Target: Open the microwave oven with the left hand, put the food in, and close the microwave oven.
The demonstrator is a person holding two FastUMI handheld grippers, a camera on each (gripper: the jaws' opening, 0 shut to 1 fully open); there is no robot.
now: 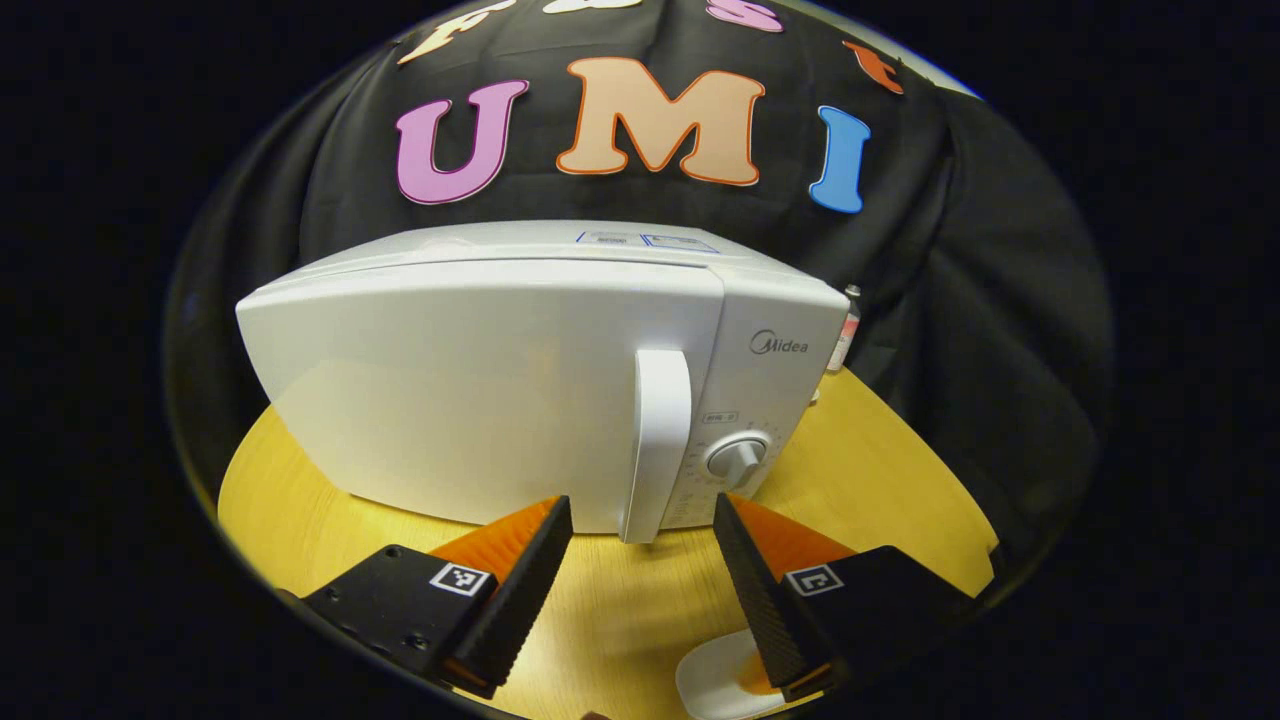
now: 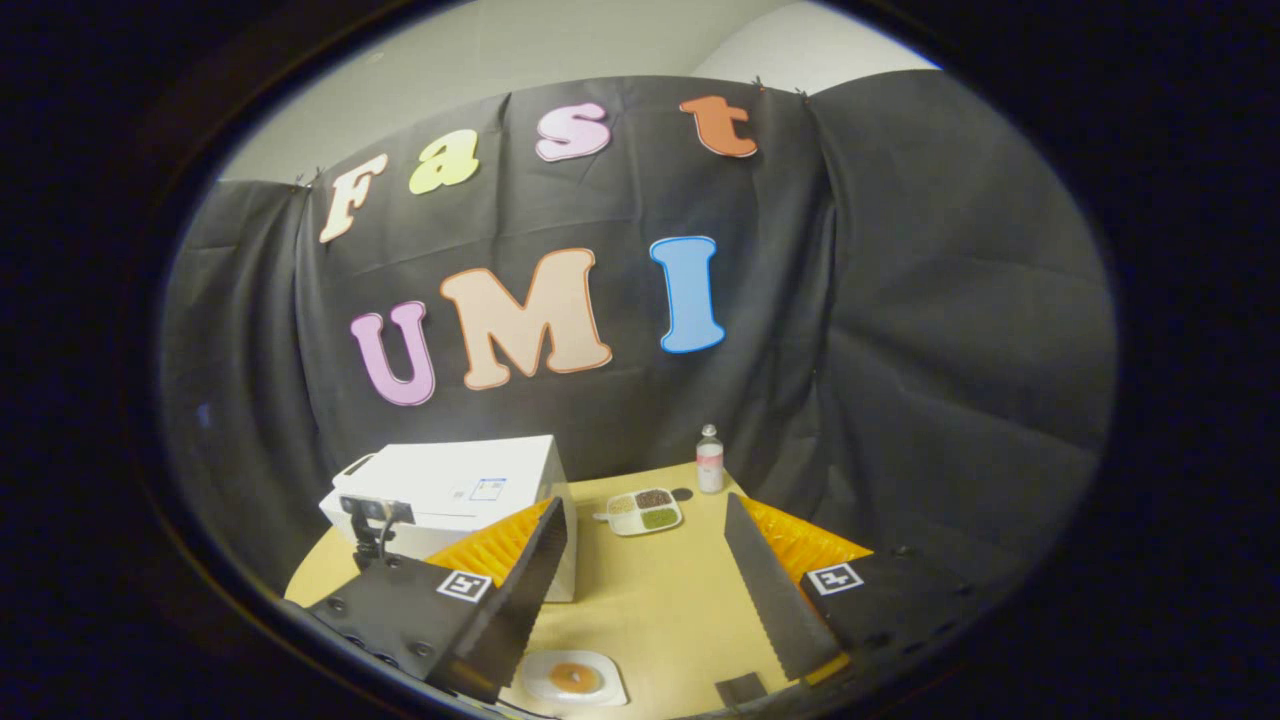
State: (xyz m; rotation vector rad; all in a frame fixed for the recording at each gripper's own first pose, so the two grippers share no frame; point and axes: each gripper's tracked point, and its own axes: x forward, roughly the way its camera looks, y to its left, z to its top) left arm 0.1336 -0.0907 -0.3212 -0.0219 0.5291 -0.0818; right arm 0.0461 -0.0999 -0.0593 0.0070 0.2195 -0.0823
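While the microwave (image 1: 500, 390) is sitting shut in the middle of the left gripper view, the left hand-held gripper (image 1: 642, 560) is hanging spread at the bottom centre, its fingers framing the lower end of the handle (image 1: 660, 450) without touching it. That lineup looks deliberate: the gap is facing the upright bar, so moving forward would likely bring the handle between the fingers for a pull. The dial (image 1: 738, 458) is sitting just right of the handle, close enough to be bumped by the right-side finger. The food (image 1: 725, 685) is lying on a white plate at the bottom of the frame on the yellow tabletop (image 1: 900, 470), near the front edge, probably left there within reach of the other hand. In the right gripper view, the right hand-held gripper (image 2: 645, 585) is also spread and holding nothing, hovering at the lower centre above the same plate of food (image 2: 575, 678). Farther back, mid-frame, a divided tray (image 2: 643, 511) and a bottle (image 2: 709, 460) are standing beside the microwave (image 2: 450, 495), apart from the job. The door opening is not yet begun.
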